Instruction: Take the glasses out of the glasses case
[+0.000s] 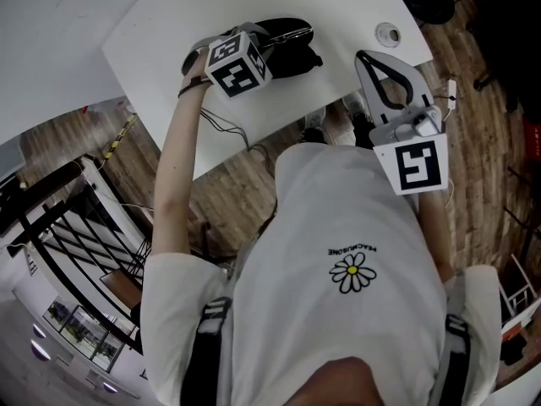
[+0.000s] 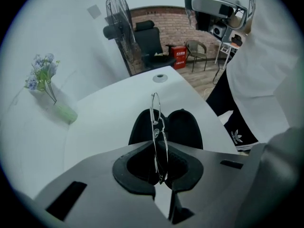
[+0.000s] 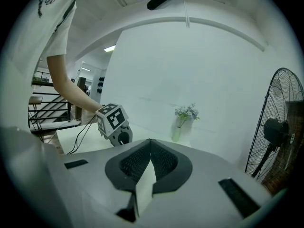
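Observation:
My left gripper (image 2: 158, 145) points steeply down and is shut on a thin metal pair of glasses (image 2: 156, 120). The frame stands on edge between the pads and sticks out past the tips. Just below lies the black glasses case (image 2: 183, 127), open on the white table (image 2: 109, 113). In the head view the left gripper's marker cube (image 1: 237, 63) hangs over the case (image 1: 292, 53) near the table's (image 1: 169, 24) front edge. My right gripper (image 3: 150, 141) is shut on nothing and sits at the table's right front corner, its fingers (image 1: 378, 74) aimed roughly level across the table.
A glass vase with small flowers (image 2: 47, 87) stands at the far side of the table. A round cable grommet (image 1: 387, 33) sits in the right corner. Beyond the table are a standing fan (image 2: 118, 27), a black office chair (image 2: 151, 42) and a brick wall. Cables hang off the front edge.

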Tool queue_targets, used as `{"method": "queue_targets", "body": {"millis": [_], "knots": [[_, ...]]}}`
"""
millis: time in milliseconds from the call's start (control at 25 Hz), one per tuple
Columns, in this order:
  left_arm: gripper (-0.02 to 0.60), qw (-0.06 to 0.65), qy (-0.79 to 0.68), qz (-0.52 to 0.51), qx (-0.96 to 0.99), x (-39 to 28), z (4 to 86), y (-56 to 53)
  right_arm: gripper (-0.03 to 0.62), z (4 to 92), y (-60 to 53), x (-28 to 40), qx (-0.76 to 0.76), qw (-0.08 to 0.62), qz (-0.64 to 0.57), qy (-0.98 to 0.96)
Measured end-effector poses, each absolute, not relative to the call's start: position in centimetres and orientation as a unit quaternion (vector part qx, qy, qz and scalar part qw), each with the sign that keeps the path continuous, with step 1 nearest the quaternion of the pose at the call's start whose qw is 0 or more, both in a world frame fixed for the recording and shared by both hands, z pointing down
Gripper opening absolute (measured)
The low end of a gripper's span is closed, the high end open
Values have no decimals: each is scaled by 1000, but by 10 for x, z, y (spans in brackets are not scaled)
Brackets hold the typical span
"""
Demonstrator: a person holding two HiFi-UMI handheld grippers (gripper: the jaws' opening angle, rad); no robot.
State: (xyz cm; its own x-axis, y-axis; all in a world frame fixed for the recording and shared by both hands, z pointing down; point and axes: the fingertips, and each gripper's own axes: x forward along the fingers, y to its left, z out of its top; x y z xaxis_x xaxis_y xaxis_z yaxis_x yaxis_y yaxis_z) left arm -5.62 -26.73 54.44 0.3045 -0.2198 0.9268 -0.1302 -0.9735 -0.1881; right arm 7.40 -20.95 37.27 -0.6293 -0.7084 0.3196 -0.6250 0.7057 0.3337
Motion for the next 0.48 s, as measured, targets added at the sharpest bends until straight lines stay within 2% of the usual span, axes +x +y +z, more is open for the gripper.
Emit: {"method": "queue_targets", "body": {"millis": [480], "knots": [[39, 65, 171, -532, -827, -42, 491, -303, 9, 360, -222, 71, 372, 210, -121, -896]]}}
